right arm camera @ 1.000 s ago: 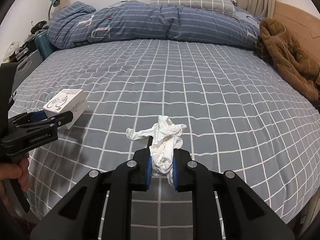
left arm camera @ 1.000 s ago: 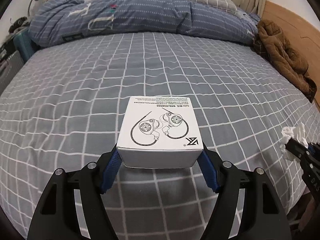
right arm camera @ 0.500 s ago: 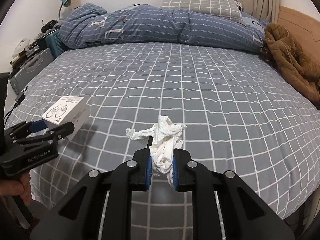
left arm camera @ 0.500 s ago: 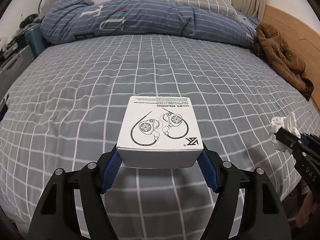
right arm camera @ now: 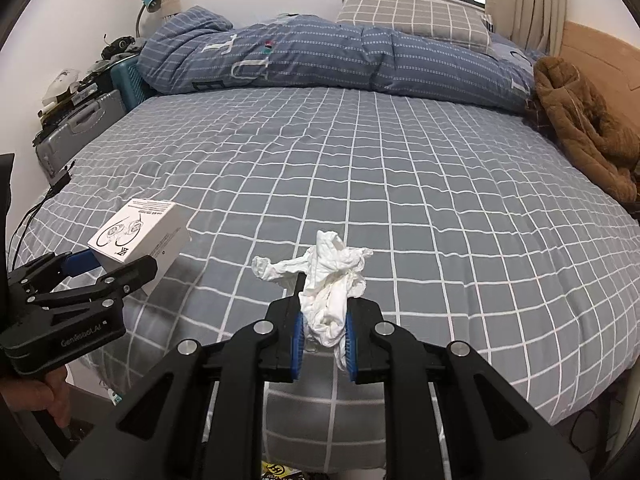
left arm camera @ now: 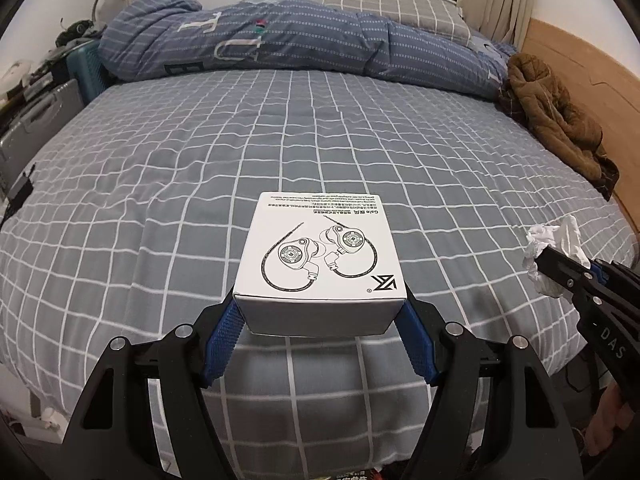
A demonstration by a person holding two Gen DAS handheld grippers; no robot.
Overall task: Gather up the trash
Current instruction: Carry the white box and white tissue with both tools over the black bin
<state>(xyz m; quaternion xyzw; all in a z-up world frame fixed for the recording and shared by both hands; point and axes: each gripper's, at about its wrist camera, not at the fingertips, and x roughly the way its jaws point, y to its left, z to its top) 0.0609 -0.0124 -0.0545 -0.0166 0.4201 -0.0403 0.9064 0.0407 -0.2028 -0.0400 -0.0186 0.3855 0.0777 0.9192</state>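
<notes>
Left gripper [left arm camera: 320, 320] pinches white earphone box [left arm camera: 320, 258] between blue pads, held above near edge of grid-patterned bed [left arm camera: 280, 152]. Box lies flat, printed face up, print upside down to camera, logo corner nearest gripper. Right gripper [right arm camera: 322, 340] pressed onto crumpled white tissue [right arm camera: 332, 280], wad standing upright, one twisted tail sticking out left. Both held clear of sheet. Around: rolled blue duvet [left arm camera: 288, 46] and pillow [left arm camera: 392, 10] at far side, brown jacket [left arm camera: 556, 116] by wooden headboard [left arm camera: 580, 64], grey suitcase [right arm camera: 84, 120] left of bed.

Even, soft indoor light, faint shadows on the bed [left arm camera: 280, 152], sharp focus, heavy fisheye bending with dark corners.
</notes>
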